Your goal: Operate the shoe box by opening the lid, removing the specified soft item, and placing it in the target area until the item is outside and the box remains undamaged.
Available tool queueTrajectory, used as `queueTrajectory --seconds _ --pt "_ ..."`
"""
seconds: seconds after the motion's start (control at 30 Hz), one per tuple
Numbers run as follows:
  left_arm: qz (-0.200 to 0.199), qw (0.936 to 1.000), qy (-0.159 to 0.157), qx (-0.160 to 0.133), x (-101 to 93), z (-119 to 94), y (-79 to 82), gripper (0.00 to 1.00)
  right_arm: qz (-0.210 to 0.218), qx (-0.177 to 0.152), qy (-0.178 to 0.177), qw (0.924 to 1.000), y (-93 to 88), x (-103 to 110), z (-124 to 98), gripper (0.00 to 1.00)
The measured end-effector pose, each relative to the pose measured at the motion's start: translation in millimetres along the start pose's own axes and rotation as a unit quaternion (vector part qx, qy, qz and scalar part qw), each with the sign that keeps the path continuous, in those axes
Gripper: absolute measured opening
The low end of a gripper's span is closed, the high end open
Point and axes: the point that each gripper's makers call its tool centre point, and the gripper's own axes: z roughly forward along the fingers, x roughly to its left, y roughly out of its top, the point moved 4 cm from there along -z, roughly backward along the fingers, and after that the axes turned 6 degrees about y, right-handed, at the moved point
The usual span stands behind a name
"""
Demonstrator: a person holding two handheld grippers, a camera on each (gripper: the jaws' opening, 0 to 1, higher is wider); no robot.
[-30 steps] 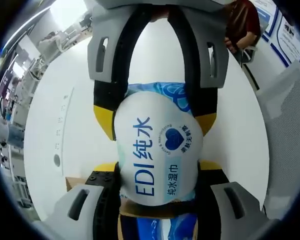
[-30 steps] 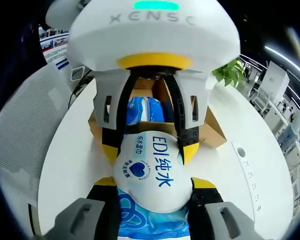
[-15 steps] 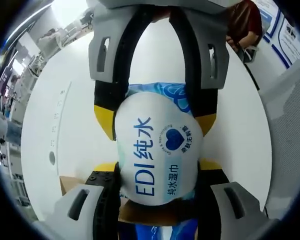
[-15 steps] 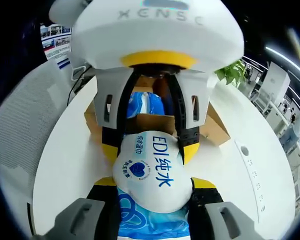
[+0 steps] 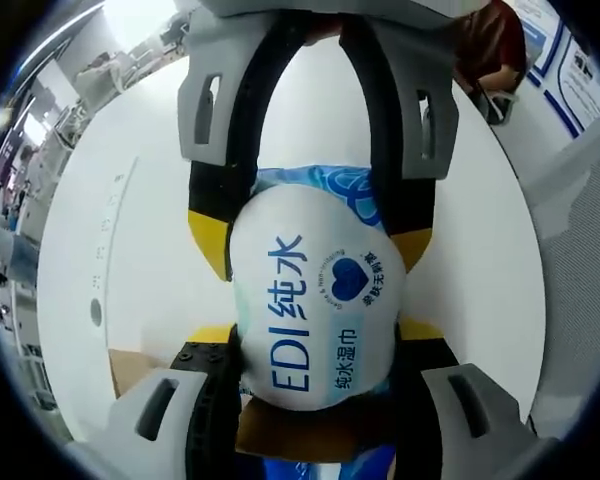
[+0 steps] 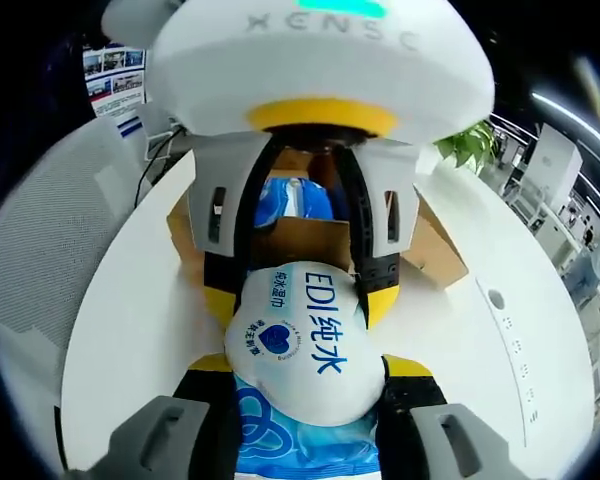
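**Both grippers pinching one wipes pack above the table, box behind**

Left gripper [image 5: 315, 345] is pinching the near end of the wipes pack [image 5: 315, 300]; its yellow-tipped jaws are pressing into both sides of the pack. Right gripper [image 6: 298, 375] is doing the same from the opposite end, jaws closed on the pack [image 6: 305, 345], so each gripper is facing the other with the pack bulging between them. The pack is white and blue with "EDI" lettering, and looks soft and puffed.

Beyond the grippers in the right gripper view, the open shoe box [image 6: 305, 240] is sitting on the white table [image 6: 130, 320], brown flaps spread to the sides. Inside it more blue-white packaging [image 6: 290, 200] is showing between the jaws of the left gripper; cannot tell how many packs that is. In the left gripper view a corner of the box [image 5: 130, 365] is peeking out low at left. A person in a dark red top [image 5: 485, 45] is sitting at the far edge, and a plant [image 6: 470, 145] is standing behind the table.

Risks, as a judgement: the pack is being held out of the box but not yet set down. With two grippers squeezing a soft pack, pulling apart could tear or burst it; releasing one end early could let it swing or slip. Lowering too near the box could knock a flap.

Count: two grippers, one held pack, one box, one person, one plant.
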Motion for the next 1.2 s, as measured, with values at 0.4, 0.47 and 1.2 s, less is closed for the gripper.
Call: queueTrajectory --seconds 0.4,0.47,1.2 --pt "0.002 1.0 -0.001 0.003 -1.5 4 -0.2 0.59 0.002 -0.004 -0.001 1.0 -4.4 0 3 0.5" --pt "0.001 1.0 -0.002 0.004 -1.4 5 -0.2 0.59 0.002 -0.004 -0.001 1.0 -5.3 0 3 0.5" --pt "-0.009 0.9999 0.0 -0.014 -0.7 10 5.9 0.6 0.014 -0.021 -0.004 0.9997 -20.9 1 4 0.52"
